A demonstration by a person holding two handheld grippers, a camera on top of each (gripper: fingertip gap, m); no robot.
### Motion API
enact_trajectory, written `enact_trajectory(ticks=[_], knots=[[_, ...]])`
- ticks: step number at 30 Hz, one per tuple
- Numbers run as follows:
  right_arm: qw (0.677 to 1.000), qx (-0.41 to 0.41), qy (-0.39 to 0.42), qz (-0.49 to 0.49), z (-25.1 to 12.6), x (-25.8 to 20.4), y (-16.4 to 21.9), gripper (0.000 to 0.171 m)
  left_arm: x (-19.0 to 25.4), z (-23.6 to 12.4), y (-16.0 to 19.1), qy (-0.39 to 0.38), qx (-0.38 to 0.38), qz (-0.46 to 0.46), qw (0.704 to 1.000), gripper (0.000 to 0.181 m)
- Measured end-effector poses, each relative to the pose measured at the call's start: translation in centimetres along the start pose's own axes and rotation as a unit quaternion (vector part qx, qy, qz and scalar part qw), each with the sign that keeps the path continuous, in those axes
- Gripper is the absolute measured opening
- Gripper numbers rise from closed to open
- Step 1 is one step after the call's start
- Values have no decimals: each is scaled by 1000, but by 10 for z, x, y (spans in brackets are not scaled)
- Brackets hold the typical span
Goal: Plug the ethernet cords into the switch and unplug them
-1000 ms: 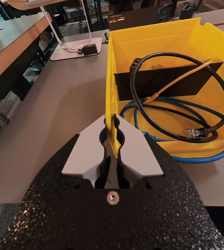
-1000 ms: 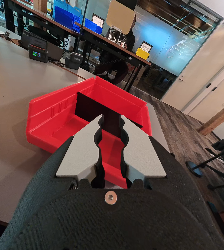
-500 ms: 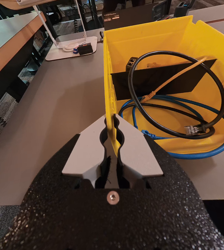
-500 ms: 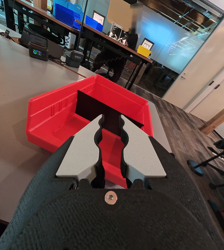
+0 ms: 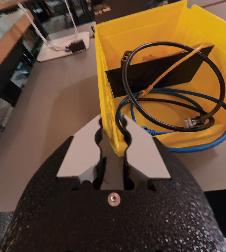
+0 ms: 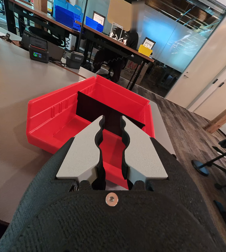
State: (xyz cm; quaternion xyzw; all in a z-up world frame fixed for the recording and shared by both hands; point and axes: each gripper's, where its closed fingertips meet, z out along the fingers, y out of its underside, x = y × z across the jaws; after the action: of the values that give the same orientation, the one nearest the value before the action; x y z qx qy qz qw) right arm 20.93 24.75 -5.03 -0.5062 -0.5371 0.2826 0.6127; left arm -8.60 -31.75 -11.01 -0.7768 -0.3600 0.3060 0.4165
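Black [image 5: 218,87], blue [image 5: 205,147] and orange [image 5: 173,65] ethernet cords coil inside a yellow bin [image 5: 143,25] beside a black switch [image 5: 126,57]. The left gripper [image 5: 112,120] spreads its jaws around the bin's wall. The right gripper [image 6: 112,118] hangs with jaws apart and empty.

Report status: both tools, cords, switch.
Left tool open, straddling yellow bin wall. Right tool open, empty, over red bin. Cords unplugged; switch behind black divider.

Three ethernet cords lie in one yellow bin [image 5: 143,21]: one black cord [image 5: 218,76], one blue cord [image 5: 211,144] and one orange cord [image 5: 169,70]. One switch [image 5: 126,58] stands behind one black divider [image 5: 150,76] (only partly visible). One red bin [image 6: 44,122] holds one dark divider [image 6: 90,109].
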Motion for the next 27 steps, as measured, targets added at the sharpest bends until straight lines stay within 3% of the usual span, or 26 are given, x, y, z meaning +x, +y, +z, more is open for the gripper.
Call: enact_trajectory(ticks=[4, 11, 20, 27], knots=[[1000, 1, 0, 2, 0, 1, 0, 21, -4, -5, 1, 10, -19, -5, 1000, 73], [1000, 1, -3, 1, 0, -1, 0, 20, -15, -18, 11, 18, -75, -10, 997, 122], [1000, 0, -3, 0, 0, -1, 0, 21, -29, -22, 6, -7, -52, -37, 998, 122], [1000, 1, -4, -1, 0, -1, 0, 20, -56, -43, -20, -102, 35, -45, 993, 118]])
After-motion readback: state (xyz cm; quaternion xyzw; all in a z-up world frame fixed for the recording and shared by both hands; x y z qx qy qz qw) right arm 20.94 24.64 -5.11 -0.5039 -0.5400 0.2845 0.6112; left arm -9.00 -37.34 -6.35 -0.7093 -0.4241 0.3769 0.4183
